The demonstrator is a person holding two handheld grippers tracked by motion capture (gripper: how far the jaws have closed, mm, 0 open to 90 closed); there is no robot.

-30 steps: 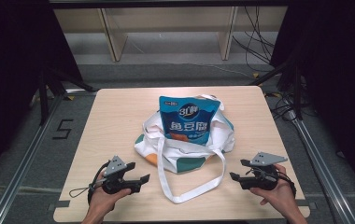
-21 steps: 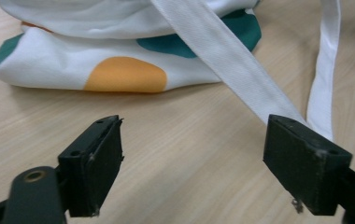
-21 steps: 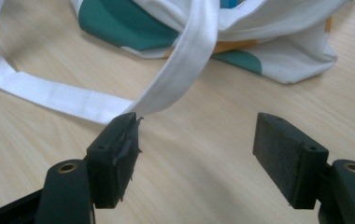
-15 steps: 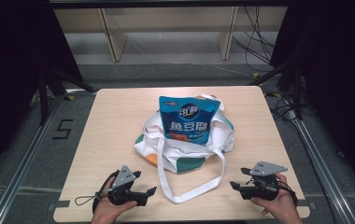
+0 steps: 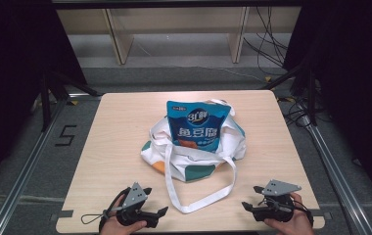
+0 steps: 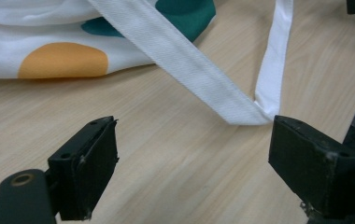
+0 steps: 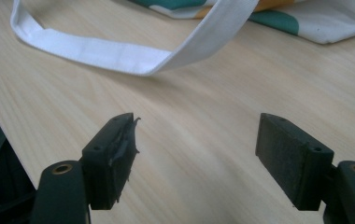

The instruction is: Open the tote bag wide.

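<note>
- Tote bag [image 5: 194, 156] of white cloth with teal and orange spots lies at the middle of the high view, on a light wooden table [image 5: 120, 127].
- Blue snack packet [image 5: 197, 125] with white lettering stands out of the bag's mouth, its top toward the upper part of the frame.
- One long white strap [image 5: 201, 198] loops from the bag down toward the lower middle of the high view and lies flat on the wood.
- Left gripper [image 5: 158, 214] sits at the lower left of the high view, held in a hand [image 5: 120, 226] at the bottom edge; its tips face the strap loop from just beside it.
- In the left gripper view the two black jaws stand wide apart with bare wood between them and grip nothing; the strap's fold [image 6: 252, 114] lies just above the right-hand jaw, and I cannot tell if they touch.
- Right gripper [image 5: 247, 206] sits at the lower right of the high view, near the strap's other side.
- In the right gripper view its jaws are also spread wide and hold nothing; the strap [image 7: 119, 53] crosses the upper part of that frame, apart from both jaws.
</note>
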